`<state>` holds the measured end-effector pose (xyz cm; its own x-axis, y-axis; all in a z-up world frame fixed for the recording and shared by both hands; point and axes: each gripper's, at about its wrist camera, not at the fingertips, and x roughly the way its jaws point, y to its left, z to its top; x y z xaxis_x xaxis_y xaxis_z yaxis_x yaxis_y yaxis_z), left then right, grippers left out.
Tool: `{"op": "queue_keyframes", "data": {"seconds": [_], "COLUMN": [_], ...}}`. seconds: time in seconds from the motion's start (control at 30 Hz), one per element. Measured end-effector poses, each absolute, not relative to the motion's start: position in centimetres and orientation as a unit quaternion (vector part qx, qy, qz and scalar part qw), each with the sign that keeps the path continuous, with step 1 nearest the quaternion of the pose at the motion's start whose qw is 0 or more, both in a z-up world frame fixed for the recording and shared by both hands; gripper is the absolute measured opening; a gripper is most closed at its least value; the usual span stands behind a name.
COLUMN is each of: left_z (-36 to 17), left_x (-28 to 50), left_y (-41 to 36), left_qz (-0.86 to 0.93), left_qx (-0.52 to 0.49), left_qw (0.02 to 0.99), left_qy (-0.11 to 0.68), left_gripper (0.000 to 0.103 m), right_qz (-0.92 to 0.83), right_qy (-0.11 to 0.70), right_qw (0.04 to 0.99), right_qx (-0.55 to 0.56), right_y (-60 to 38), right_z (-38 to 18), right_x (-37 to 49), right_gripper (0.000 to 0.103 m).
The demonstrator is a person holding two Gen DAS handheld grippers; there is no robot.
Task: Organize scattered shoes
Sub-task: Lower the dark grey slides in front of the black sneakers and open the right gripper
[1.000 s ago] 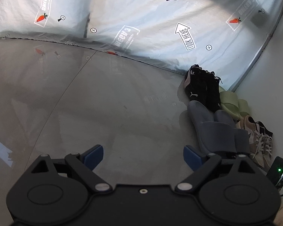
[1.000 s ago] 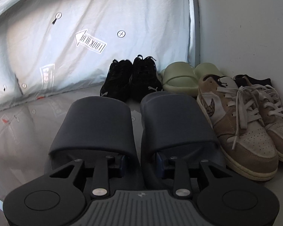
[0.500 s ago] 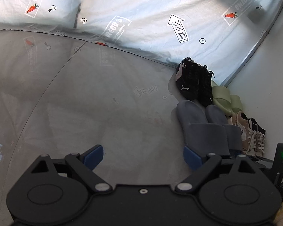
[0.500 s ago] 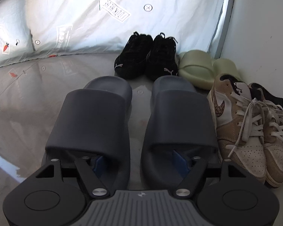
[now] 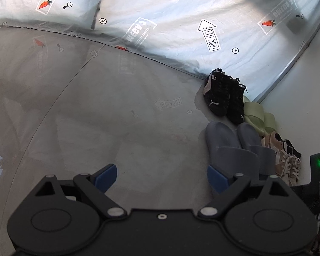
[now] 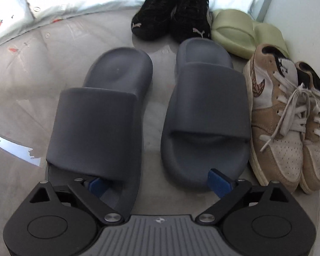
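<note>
R tongs have just been opening, now wide apart over the grey slides' toes, gripping nothing. L tongs apart, empty, slides just right.

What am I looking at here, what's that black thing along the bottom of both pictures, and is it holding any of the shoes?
Each picture comes from a camera mounted on a handheld clamp tool; a person carries one in each hand. The black shape at the bottom is the tool itself, with two blue-tipped fingers pointing forward.

One picture is from the left gripper. It is open over bare grey floor and holds nothing.

The other is from the right gripper, pointing down at a pair of dark grey slides. Its jaws have just been opening and now stand wide, so the slides sit on the floor, released.

Beyond them, toward the corner, are black sneakers, green slides and tan and white sneakers, each set as a pair.
</note>
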<state>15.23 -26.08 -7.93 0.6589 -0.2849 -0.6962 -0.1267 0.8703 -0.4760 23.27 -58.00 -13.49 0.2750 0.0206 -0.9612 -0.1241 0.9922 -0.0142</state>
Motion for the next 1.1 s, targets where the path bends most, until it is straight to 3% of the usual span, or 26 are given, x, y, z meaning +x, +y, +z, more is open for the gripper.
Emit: {"op": "queue_keyframes", "data": {"seconds": [0.03,0.1,0.2,0.37,0.6,0.7,0.77,0.8,1.1], "left_z": [-7.9,-7.9,-7.9,-8.2,-8.5,-8.4,-8.3,-8.4,-8.6], "left_x": [15.3,15.3,15.4,15.4,15.8,15.8,15.7,15.6,15.4], "left_y": [-26.1,-26.2,-26.2,-26.0,-26.5,-26.7,-26.7,-26.6,-25.6], "left_qz": [-0.046,-0.046,-0.045,-0.042,-0.054,-0.059,-0.057,-0.055,-0.030], "left_qx": [-0.249,-0.247,-0.248,-0.253,-0.251,-0.248,-0.247,-0.248,-0.261], "left_qw": [0.876,0.877,0.877,0.875,0.873,0.873,0.874,0.874,0.874], "left_qy": [0.411,0.410,0.409,0.410,0.416,0.416,0.414,0.414,0.410], "left_gripper": [0.092,0.092,0.092,0.092,0.092,0.092,0.092,0.092,0.092], "right_qz": [0.050,0.068,0.063,0.065,0.107,0.117,0.096,0.085,0.038], "right_qy": [0.608,0.618,0.572,0.581,0.422,0.395,0.401,0.405,0.388], "right_qw": [0.791,0.771,0.784,0.806,0.900,0.910,0.907,0.904,0.917], "right_qx": [-0.041,-0.138,-0.233,-0.093,-0.007,-0.045,-0.086,-0.107,-0.087], "right_y": [-58.0,-56.6,-54.9,-57.2,-54.9,-52.5,-51.1,-50.4,-50.6], "right_z": [-13.4,-13.6,-12.9,-11.1,-8.5,-10.2,-11.5,-12.1,-12.6], "right_x": [23.6,23.4,22.3,21.7,19.1,19.8,20.3,20.5,21.2], "right_gripper": [0.102,0.103,0.103,0.103,0.103,0.100,0.087,0.085,0.083]}}
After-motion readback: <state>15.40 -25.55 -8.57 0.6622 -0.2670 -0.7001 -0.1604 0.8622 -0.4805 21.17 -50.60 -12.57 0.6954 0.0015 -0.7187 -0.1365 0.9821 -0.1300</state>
